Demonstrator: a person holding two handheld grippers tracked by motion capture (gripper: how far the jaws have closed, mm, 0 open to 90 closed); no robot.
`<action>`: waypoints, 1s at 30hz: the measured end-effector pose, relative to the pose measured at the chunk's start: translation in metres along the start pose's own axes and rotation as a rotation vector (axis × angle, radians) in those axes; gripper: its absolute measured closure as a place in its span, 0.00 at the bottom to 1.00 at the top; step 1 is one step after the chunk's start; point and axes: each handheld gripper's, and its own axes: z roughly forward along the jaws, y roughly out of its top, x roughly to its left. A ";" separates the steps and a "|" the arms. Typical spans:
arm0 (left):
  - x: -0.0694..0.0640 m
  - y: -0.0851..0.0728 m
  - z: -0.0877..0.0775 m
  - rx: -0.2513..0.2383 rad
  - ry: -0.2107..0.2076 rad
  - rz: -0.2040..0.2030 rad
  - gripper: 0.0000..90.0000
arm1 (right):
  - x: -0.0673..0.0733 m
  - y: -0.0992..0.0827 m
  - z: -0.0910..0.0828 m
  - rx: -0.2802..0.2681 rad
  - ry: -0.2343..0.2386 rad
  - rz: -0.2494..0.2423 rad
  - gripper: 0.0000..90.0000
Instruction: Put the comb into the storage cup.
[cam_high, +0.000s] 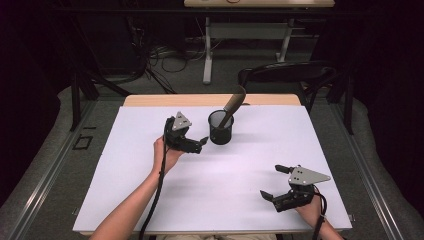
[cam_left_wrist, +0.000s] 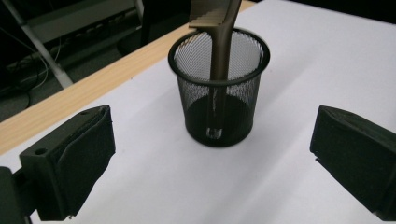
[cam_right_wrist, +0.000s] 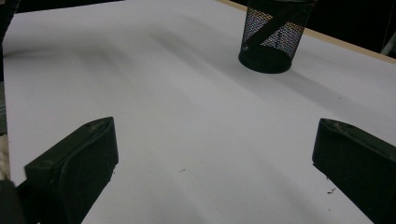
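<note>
A black mesh cup (cam_high: 221, 127) stands on the white table top (cam_high: 125, 200), toward the back middle. A brown comb (cam_high: 234, 104) stands in it, handle down, and leans to the right over the rim. My left gripper (cam_high: 200, 144) is just left of the cup, open and empty, apart from it. In the left gripper view the cup (cam_left_wrist: 218, 112) and the comb (cam_left_wrist: 222, 42) sit straight ahead between the wide jaws (cam_left_wrist: 212, 154). My right gripper (cam_high: 270, 180) rests open and empty near the front right; its view (cam_right_wrist: 215, 140) has the cup (cam_right_wrist: 273, 37) far off.
The wooden back edge of the table (cam_high: 150, 100) runs behind the white sheet. A dark chair (cam_high: 285, 75) stands past the far edge at the right. Cables and a desk frame (cam_high: 207, 55) lie on the floor beyond.
</note>
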 end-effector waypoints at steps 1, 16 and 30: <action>0.000 -0.002 -0.002 0.004 0.000 -0.002 0.00 | 0.000 0.000 0.000 -0.004 -0.001 0.001 0.00; 0.005 -0.027 -0.038 0.089 0.016 -0.005 0.00 | 0.001 0.000 0.000 -0.003 -0.001 0.006 0.00; 0.003 -0.048 -0.063 0.106 0.028 -0.017 0.00 | 0.001 0.000 0.000 -0.003 -0.003 0.005 0.00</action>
